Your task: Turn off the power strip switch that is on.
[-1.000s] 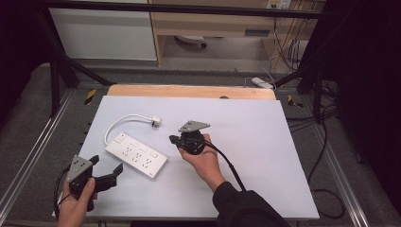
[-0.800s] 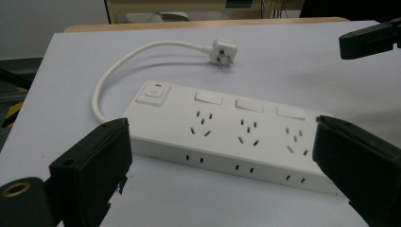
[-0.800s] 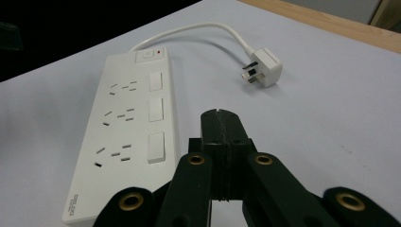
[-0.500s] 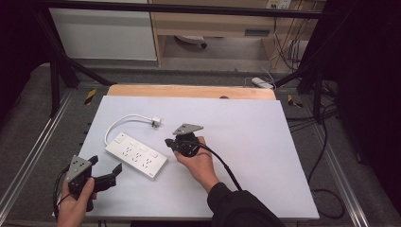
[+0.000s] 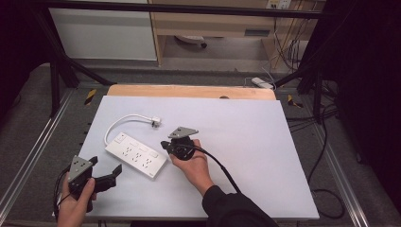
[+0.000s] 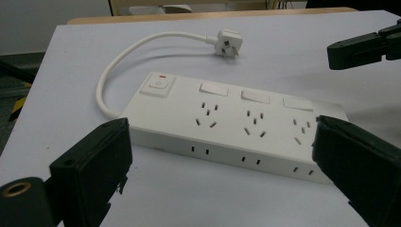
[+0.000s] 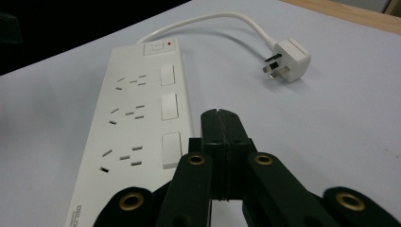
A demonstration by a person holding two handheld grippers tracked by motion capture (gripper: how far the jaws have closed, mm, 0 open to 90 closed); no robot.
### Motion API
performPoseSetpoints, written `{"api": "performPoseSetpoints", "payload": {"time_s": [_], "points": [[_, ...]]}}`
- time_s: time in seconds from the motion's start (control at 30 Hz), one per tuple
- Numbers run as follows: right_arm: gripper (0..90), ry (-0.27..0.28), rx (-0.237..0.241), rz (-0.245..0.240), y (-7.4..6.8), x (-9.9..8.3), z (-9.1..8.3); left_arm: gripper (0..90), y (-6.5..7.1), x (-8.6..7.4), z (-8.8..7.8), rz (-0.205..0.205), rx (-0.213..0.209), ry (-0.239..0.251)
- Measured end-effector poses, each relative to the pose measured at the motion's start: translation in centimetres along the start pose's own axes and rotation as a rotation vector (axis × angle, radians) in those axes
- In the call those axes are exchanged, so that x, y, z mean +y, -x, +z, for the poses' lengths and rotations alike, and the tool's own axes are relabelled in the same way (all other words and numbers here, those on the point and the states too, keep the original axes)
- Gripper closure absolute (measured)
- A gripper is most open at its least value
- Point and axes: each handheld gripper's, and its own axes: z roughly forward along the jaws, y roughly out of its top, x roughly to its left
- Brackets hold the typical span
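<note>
Flatly, smooth white rectangular power strip [image 5: 136,155]

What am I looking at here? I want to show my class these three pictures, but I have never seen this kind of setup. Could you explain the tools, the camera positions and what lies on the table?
There is no robot: a person sits at a white table and holds a hand tool with two black jaws in each hand. The high view comes from a fixed camera above, looking down. There the left gripper sits near the table's front corner and the right gripper near the middle. The other two pictures come from small cameras mounted on the tools, looking along their jaws. The left gripper's jaws stand wide apart; the right gripper's are pressed together. Neither holds anything. On the table lies a white power strip with three sockets and their switches, and its short cable curves round to an unplugged plug.
</note>
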Motion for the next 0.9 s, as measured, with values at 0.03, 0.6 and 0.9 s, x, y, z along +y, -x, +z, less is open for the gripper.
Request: {"api": "performPoseSetpoints", "payload": {"time_s": [0.03,0.6,0.9], "points": [[90.0,0.006,0.000,0.000,-0.1,-0.1,0.0,5.5,0.0,0.0,0.0,0.006,0.002,0.003],[90.0,0.046,-0.004,0.028,-0.6,-1.8,0.3,5.5,-0.2,0.0,0.0,0.006,0.011,0.002],[90.0,0.038,0.011,0.039,-1.0,-2.3,1.1,5.6,-0.1,0.0,0.0,0.005,0.010,-0.008]]}}
